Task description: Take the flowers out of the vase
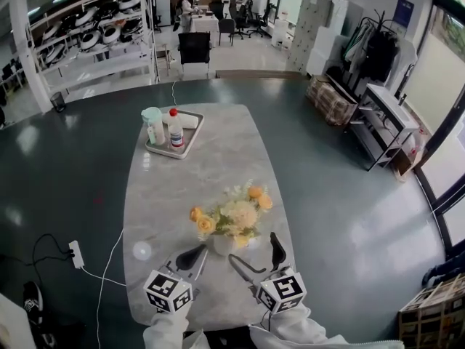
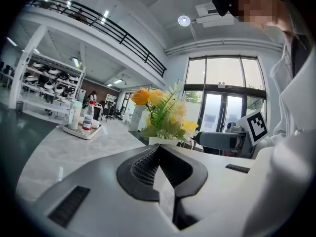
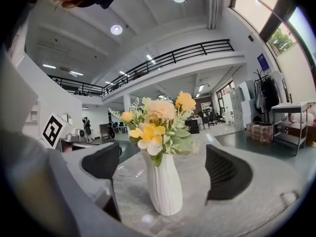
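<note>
Flowers (image 1: 234,215) stand in the white vase (image 1: 224,245) on the marble table (image 1: 218,158) — just ahead of the right gripper (image 1: 256,259), whose jaws gape wide, touching nothing. The left gripper (image 1: 192,256) — jaws pressed together, empty — sits just beside the vase.

Marble table (image 1: 218,166), tray (image 1: 190,142) w/ bottles (image 1: 175,129) at far end, pwr strip (image 1: 75,254) on floor (image 1: 65,187)

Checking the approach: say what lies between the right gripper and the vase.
Only bare marble tabletop; the right gripper view shows the white vase ahead of open jaws.
</note>
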A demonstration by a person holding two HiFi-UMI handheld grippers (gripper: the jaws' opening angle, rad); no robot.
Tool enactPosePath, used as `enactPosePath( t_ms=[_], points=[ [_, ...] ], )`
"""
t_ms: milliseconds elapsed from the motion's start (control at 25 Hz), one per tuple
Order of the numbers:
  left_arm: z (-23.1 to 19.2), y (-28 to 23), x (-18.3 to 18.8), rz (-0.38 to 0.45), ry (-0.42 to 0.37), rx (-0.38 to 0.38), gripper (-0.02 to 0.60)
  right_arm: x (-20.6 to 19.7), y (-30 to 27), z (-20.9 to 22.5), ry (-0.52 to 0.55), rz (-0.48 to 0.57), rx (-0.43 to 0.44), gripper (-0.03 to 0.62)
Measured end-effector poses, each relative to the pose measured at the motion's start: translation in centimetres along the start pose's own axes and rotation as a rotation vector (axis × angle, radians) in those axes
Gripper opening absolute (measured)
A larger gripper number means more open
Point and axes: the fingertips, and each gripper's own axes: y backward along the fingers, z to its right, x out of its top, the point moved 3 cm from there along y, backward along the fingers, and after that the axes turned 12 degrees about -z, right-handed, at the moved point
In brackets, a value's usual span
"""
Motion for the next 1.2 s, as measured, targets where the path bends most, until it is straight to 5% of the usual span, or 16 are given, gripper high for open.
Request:
enactPosePath(
  t_ms=[560, 960, 1200],
  points=[
    [-1.8, -1.2, -0.5, -0.021, 0.044, 0.046, 0.002, 2.3, -4.9, 0.4, 0.094, 0.003, 0.135, 0.543],
    [-2.8, -0.8, -1.5, -0.031, 0.065, 0.058, 0.002, 2.9, -5.9, -0.2, 0.131, 0.045, 0.151, 0.538],
    [-2.7, -1.0, -1.3, -0.033, 0.064, 0.056, 0.002, 3.3, -5.6, 0.2, 0.151, 0.068, 0.119, 0.371]
  ],
)
